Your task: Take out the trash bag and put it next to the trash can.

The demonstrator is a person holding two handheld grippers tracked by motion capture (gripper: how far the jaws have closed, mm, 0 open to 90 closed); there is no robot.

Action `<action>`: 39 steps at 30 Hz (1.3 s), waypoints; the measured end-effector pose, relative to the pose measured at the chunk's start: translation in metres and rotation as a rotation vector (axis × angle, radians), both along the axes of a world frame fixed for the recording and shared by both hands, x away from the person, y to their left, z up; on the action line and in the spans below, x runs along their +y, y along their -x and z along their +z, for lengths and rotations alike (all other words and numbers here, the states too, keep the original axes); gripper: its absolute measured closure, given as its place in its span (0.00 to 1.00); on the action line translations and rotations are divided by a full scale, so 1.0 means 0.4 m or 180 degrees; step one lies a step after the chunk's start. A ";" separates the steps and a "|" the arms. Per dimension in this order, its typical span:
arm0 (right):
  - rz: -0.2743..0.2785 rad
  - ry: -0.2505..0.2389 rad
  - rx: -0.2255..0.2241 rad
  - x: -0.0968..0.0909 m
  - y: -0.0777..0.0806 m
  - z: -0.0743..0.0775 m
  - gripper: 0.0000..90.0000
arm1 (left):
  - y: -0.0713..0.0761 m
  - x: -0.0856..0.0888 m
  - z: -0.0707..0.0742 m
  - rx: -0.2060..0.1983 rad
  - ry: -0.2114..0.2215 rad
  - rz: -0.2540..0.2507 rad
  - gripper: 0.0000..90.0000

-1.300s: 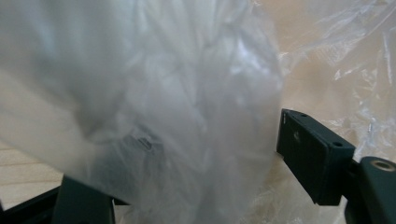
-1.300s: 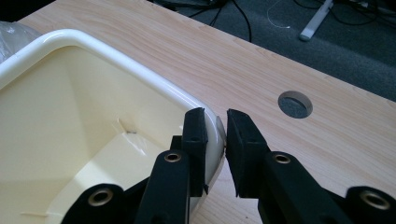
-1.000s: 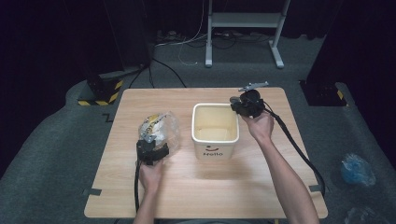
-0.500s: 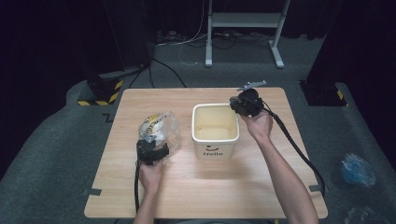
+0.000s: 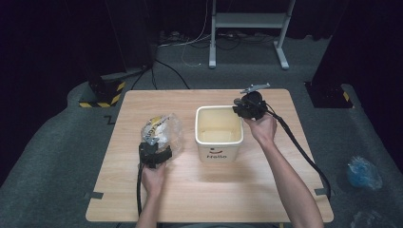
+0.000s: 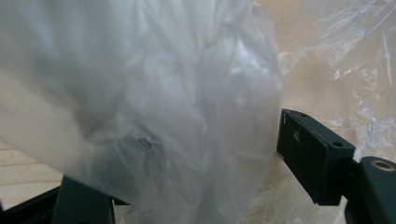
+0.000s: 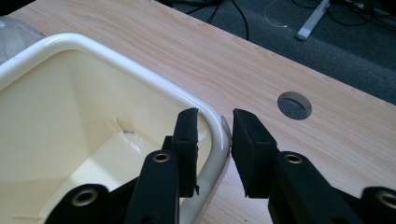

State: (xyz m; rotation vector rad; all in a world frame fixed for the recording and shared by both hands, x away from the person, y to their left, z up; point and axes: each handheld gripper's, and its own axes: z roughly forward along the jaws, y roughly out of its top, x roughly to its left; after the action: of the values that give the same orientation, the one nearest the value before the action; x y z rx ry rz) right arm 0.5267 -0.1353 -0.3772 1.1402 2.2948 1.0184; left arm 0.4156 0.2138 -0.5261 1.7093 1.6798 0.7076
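holding the crumpled plastic bag in my left hand-held gripper, i see its film bunched thick between the wide-set jaws, so that side is gripped. the bag sits on the counter left of the cream bin, near it but apart. my right hand-held gripper straddles the bin's far right corner rim, one pad inside and one outside; its jaws have just been opening, and a small gap shows beside the rim, so i judge the bin is being let go rather than held.

as i read it, the bin is placed upright and empty, and the bag is caught but not yet in it; lifting it over the rim and dropping it in remains.

for room: the bin stands mid-counter, with bare wood near, left and right. the far right edge of the counter lies close behind my right hand, and a round cable hole sits there. the bag's path rightward looks clear, only the bin's near-left rim to clear.
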 end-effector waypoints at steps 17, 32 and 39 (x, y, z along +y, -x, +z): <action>0.0006 0.0012 0.0037 0.011 0.000 -0.015 0.59 | 0.000 0.000 0.000 0.0002 -0.0003 -0.0003 0.33; -0.0052 -0.0194 -0.0003 -0.016 0.003 -0.019 0.52 | 0.000 0.001 0.000 0.0003 -0.0002 -0.0002 0.33; -0.0061 -0.0224 -0.0026 -0.026 0.007 -0.014 0.51 | 0.000 0.000 0.000 0.0003 -0.0004 0.0002 0.33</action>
State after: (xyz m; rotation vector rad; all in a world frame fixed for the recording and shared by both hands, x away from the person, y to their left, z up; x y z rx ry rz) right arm 0.5238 -0.1458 -0.3827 1.1807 2.2536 1.1025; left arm 0.4156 0.2136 -0.5261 1.7103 1.6808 0.7085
